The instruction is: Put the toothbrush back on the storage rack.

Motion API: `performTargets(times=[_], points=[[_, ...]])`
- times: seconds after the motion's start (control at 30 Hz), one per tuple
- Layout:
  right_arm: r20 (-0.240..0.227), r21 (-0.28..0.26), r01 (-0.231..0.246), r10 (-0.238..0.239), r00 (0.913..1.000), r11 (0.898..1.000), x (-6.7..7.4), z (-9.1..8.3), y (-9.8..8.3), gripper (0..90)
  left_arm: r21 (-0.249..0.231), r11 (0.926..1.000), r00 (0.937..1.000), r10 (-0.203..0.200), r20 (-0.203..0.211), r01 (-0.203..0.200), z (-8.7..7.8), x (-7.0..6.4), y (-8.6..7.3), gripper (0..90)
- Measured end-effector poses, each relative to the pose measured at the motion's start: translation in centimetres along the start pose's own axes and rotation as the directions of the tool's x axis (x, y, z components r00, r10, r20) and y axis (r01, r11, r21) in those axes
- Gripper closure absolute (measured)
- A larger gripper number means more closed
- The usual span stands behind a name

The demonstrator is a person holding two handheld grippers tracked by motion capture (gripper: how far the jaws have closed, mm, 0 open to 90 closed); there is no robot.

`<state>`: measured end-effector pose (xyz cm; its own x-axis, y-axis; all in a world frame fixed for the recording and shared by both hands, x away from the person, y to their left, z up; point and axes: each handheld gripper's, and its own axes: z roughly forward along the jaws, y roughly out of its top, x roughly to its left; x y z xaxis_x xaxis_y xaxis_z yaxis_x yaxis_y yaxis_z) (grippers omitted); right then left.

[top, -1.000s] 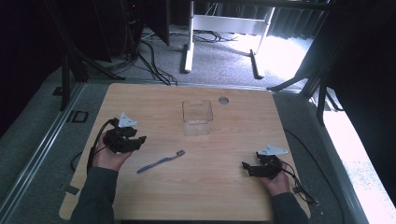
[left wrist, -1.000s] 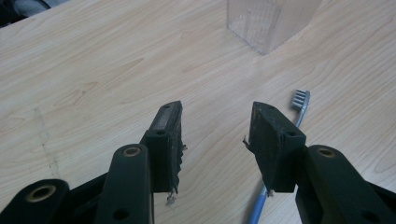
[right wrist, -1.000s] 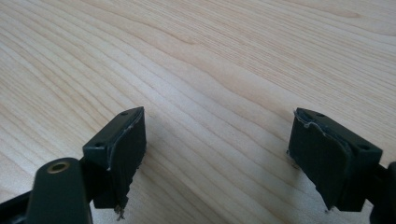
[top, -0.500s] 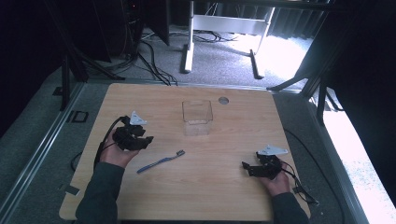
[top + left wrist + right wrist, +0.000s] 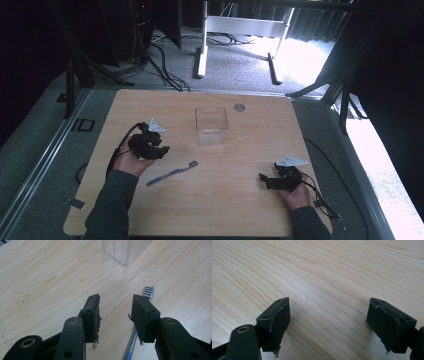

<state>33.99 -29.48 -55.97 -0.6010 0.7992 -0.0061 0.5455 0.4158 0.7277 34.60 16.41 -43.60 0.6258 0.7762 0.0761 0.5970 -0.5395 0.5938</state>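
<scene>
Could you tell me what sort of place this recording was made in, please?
Probably a lab or test room set up for recording, not a home. A bare wooden table stands on grey carpet, with cables trailing across the floor and dark curtains closing in the sides.

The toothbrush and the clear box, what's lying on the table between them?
Nothing. In the high view, bare wood separates the toothbrush from the clear box. The left gripper view shows the same empty stretch.
</scene>
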Motion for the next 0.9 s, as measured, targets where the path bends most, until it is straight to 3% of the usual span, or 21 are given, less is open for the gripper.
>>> performTargets(times=[0.37,0.9], points=[[0.0,0.001,-0.002,0.002,1.0,1.0,0.0,0.0,0.0,18.7,0.038,0.9988,0.9995,0.03,0.008,-0.03,0.5,-0.3,0.7,58.7],[0.0,0.001,-0.002,0.002,1.0,1.0,0.0,0.0,0.0,18.7,0.106,0.9907,0.9931,0.076,0.089,-0.085,1.6,-0.9,1.1,61.6]])
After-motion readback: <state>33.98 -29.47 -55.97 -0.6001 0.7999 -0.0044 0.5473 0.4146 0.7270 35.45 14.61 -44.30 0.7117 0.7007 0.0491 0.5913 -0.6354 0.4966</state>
